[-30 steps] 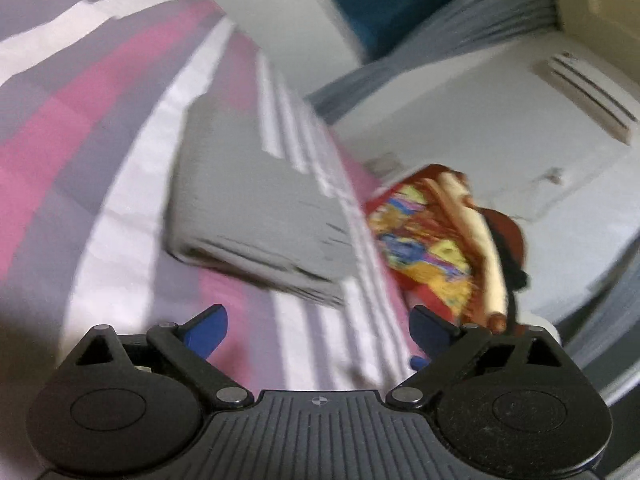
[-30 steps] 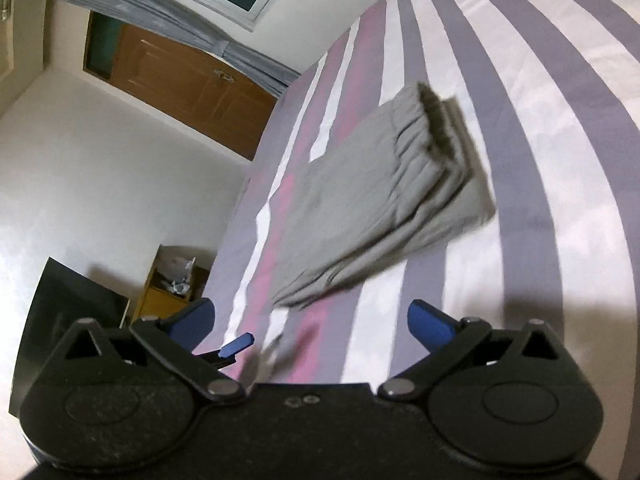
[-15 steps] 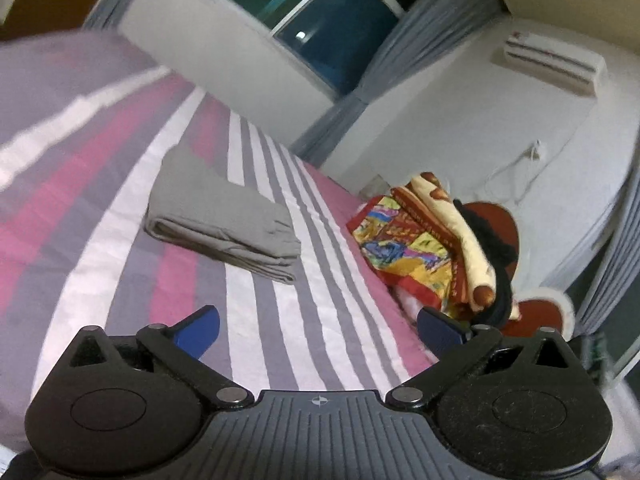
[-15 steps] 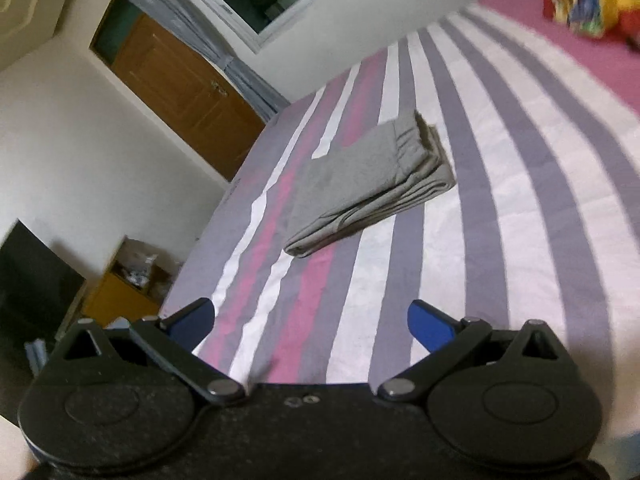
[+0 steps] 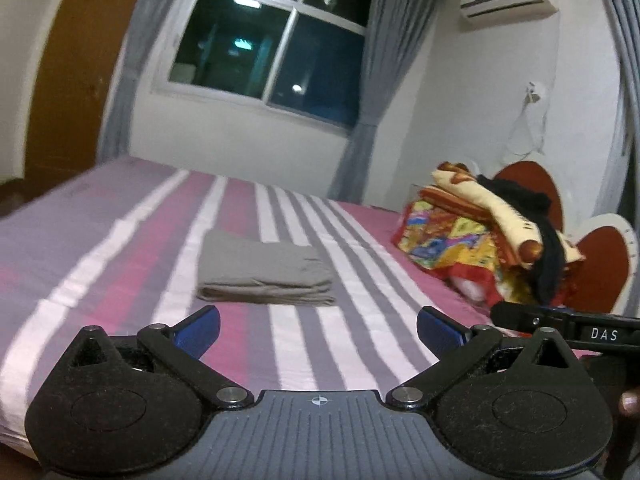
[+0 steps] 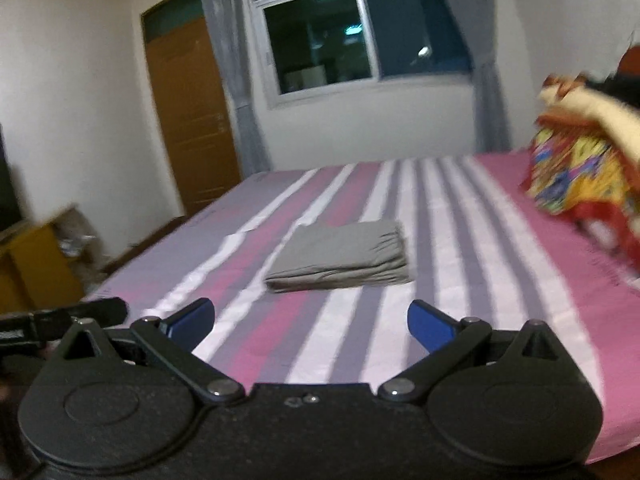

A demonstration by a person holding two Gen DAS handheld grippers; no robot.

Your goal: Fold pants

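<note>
Folded pants (image 5: 264, 272) lie flat on the striped bed (image 5: 120, 240); left hand-held gripper (image 5: 318, 326) and right hand-held gripper (image 6: 310, 320), both released, hang short of the pants, suggesting folding is complete.

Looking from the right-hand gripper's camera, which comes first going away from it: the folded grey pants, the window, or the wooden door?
From the right gripper, jaws open:
1. Folded grey pants, lying on the striped bed just ahead.
2. Wooden door, past the bed's far left corner.
3. Window, on the back wall straight ahead.
The door and window are close to call.
</note>
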